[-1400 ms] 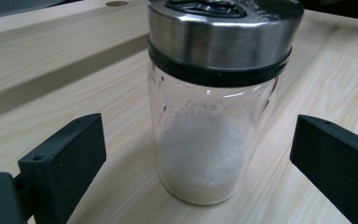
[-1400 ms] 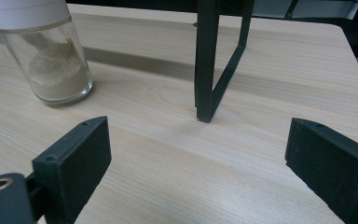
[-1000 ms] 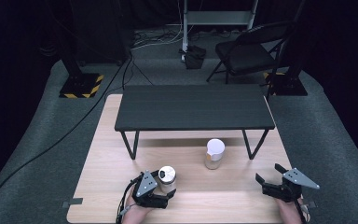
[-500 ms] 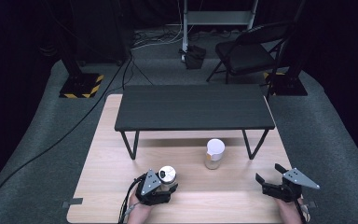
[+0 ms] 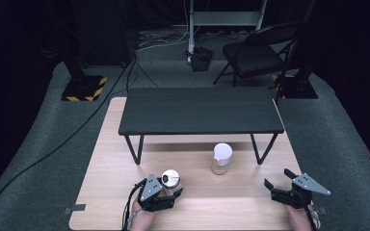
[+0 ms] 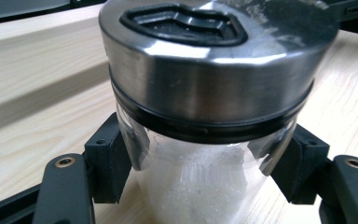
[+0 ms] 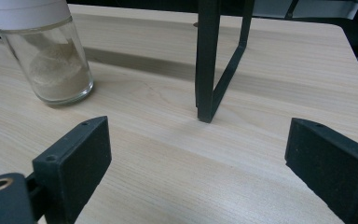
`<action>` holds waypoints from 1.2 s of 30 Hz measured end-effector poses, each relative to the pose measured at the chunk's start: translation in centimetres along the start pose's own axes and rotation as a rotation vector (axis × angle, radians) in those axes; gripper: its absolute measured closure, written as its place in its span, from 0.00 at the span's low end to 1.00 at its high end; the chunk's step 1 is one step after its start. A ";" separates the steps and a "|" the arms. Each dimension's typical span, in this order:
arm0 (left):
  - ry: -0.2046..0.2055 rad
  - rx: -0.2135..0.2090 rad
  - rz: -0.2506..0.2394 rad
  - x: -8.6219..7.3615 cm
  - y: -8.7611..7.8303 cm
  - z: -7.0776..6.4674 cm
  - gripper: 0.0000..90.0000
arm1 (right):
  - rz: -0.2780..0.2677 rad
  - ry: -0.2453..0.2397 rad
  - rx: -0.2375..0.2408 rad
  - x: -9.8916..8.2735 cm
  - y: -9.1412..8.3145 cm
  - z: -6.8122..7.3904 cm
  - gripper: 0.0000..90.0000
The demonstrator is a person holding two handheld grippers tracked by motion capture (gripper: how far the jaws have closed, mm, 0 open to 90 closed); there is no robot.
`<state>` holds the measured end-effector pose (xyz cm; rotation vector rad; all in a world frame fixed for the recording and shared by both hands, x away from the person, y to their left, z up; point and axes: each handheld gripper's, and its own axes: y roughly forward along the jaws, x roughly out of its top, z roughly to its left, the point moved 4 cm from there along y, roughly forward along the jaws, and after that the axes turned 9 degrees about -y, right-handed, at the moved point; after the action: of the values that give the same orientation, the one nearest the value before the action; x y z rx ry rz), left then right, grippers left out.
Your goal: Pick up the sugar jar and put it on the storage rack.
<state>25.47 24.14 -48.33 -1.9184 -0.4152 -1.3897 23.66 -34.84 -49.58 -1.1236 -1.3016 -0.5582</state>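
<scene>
Jar (image 6: 205, 140) w/ steel lid sits near counter (image 5: 125, 144) front edge, pinched by left gripper (image 5: 166, 192) just below lid. Lift straight, keep upright. Right gripper (image 5: 280, 185) spread, idle.

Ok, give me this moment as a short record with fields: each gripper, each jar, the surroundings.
left gripper: jaws have just closed, pads now pressed on both sides of the steel-lidded jar
steel-lidded jar: clear glass, white grains inside, upright on the wooden table
right gripper: open, nothing between the jaws, low over the table
white-capped jar: upright, tan powder inside, apart from both grippers
black bench: stands on the table behind both jars
</scene>
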 end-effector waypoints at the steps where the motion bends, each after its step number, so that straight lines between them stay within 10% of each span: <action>1: 0.003 0.001 0.000 0.2 -0.1 0.0 0.34 | 0.000 0.000 0.000 0.0 0.0 0.0 0.07; 36: 0.041 -0.004 -0.066 6.6 -1.5 -0.8 0.35 | -0.001 0.003 0.000 0.0 0.0 0.0 0.07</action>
<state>26.43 23.65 -41.64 -1.8920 -0.4598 -1.4705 23.63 -34.87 -49.60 -1.1218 -1.2999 -0.5610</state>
